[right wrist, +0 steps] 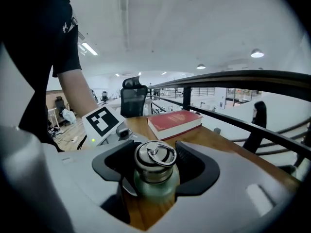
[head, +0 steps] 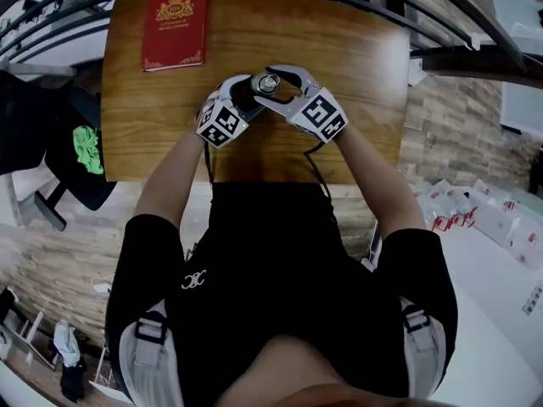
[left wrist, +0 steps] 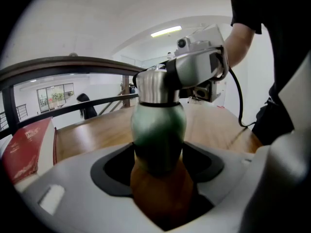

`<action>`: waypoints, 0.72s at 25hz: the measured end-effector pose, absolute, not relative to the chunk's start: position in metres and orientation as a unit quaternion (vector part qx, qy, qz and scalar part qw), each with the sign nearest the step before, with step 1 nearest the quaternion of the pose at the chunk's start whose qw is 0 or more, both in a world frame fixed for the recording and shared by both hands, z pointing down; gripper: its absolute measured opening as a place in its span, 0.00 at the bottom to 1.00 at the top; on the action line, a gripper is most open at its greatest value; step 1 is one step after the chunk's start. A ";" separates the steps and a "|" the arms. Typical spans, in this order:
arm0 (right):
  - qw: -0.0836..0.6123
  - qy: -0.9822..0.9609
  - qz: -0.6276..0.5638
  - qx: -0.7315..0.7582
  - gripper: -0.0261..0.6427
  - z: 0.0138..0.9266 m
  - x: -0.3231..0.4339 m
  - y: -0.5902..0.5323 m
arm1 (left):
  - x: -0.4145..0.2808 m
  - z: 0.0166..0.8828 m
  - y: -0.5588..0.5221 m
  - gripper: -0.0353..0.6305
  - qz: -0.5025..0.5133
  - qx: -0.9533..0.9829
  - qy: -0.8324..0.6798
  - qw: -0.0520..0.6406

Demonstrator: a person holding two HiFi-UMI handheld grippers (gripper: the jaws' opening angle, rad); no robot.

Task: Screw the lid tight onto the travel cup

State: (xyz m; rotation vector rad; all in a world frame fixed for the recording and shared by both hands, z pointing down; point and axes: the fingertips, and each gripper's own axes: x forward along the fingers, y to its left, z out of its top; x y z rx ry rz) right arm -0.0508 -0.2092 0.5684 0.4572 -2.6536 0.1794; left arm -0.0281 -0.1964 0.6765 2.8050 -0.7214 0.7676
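Observation:
A green travel cup [left wrist: 158,125] stands on the wooden table [head: 356,49] with its steel ring-topped lid [right wrist: 155,157] on its mouth. In the head view the lid [head: 269,82] sits mid-table between both grippers. My left gripper [left wrist: 158,161] comes in from the left and is shut on the cup's lower body, holding it upright. From the right, my right gripper [right wrist: 155,168] closes around the lid, its black pads against the lid's sides. Seen from the left gripper view, the right gripper [left wrist: 194,67] wraps the lid [left wrist: 155,86] at the cup's top.
A red book [head: 176,22] lies at the table's far left corner, behind the cup. A dark railing [head: 475,24] runs along the far and right edges. A black office chair [head: 72,159] stands off the table's left side. A black cable [left wrist: 240,106] trails from the right gripper.

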 end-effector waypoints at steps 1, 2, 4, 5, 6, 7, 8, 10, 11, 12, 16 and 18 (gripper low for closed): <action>0.212 -0.958 0.066 0.183 0.45 0.569 -0.050 -0.210 | -0.029 0.677 -0.197 0.60 0.256 0.933 -0.240 0.072; 0.204 -0.955 0.068 0.203 0.45 0.569 -0.049 -0.211 | -0.029 0.677 -0.197 0.59 0.257 0.933 -0.240 0.072; 0.187 -0.948 0.074 0.247 0.45 0.568 -0.047 -0.213 | -0.030 0.676 -0.197 0.59 0.258 0.934 -0.239 0.072; 0.179 -0.944 0.077 0.268 0.45 0.567 -0.046 -0.213 | -0.029 0.676 -0.197 0.59 0.258 0.934 -0.238 0.071; 0.171 -0.939 0.079 0.289 0.45 0.566 -0.045 -0.214 | -0.029 0.676 -0.197 0.59 0.257 0.934 -0.239 0.071; 0.164 -0.933 0.080 0.309 0.45 0.566 -0.044 -0.215 | -0.029 0.676 -0.197 0.59 0.257 0.934 -0.239 0.071; 0.159 -0.928 0.081 0.328 0.45 0.566 -0.044 -0.216 | -0.029 0.676 -0.197 0.60 0.257 0.933 -0.240 0.072; 0.154 -0.916 0.083 0.361 0.45 0.566 -0.043 -0.216 | -0.029 0.677 -0.197 0.60 0.257 0.933 -0.240 0.073; 0.154 -0.910 0.082 0.375 0.45 0.565 -0.042 -0.217 | -0.029 0.676 -0.196 0.60 0.257 0.933 -0.240 0.073; 0.155 -0.904 0.082 0.389 0.45 0.565 -0.042 -0.217 | -0.028 0.676 -0.196 0.60 0.256 0.934 -0.239 0.073; 0.151 -0.885 0.096 0.429 0.45 0.566 -0.039 -0.218 | -0.028 0.676 -0.197 0.59 0.256 0.934 -0.239 0.073; 0.155 -0.884 0.105 0.429 0.45 0.570 -0.038 -0.219 | -0.028 0.676 -0.197 0.59 0.257 0.934 -0.238 0.073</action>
